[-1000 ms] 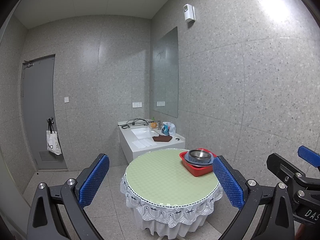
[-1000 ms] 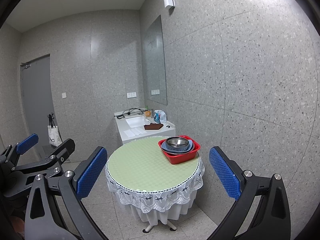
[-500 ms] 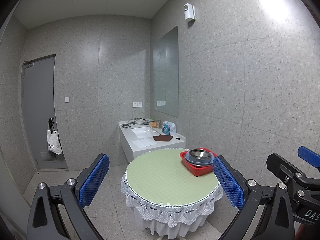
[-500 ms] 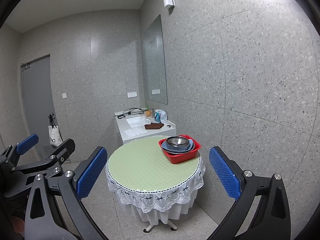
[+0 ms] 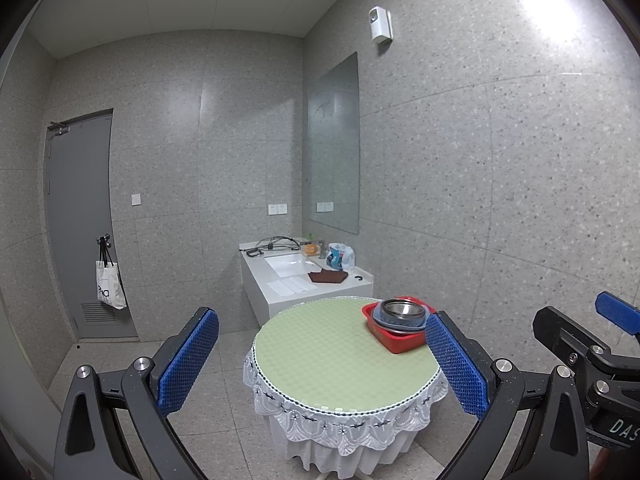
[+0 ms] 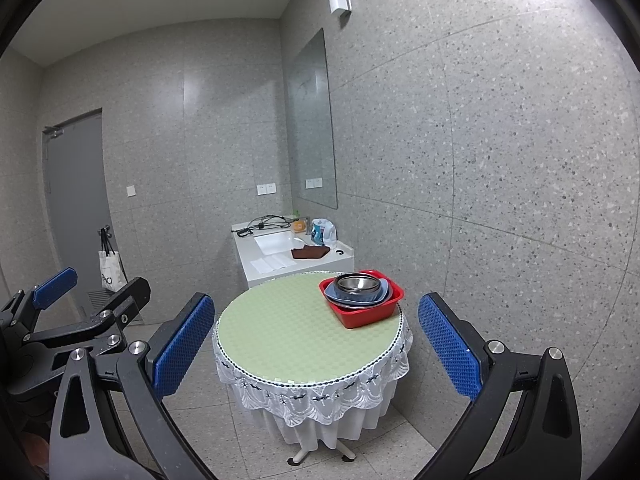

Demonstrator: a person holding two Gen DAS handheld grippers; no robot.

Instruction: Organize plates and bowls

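Note:
A red tub [image 5: 400, 342] [image 6: 368, 312] stands at the far right edge of a round table [image 5: 332, 360] [image 6: 288, 328] with a pale green top. In the tub lies a blue plate [image 6: 360, 299] with a steel bowl [image 5: 402, 310] [image 6: 357, 282] on top of it. My left gripper [image 5: 322, 364] is open and empty, held well back from the table. My right gripper [image 6: 314, 350] is open and empty too, also at a distance. Each gripper shows at the edge of the other's view.
A white sink counter [image 5: 304, 280] [image 6: 280, 256] with a brown cloth, cables and a bag stands behind the table against the wall. A grey door [image 5: 80, 220] with a hanging tote bag [image 5: 110, 288] is at the left. Tiled floor surrounds the table.
Both views have barely shifted; the table and tub stay in the same place and both grippers remain open.

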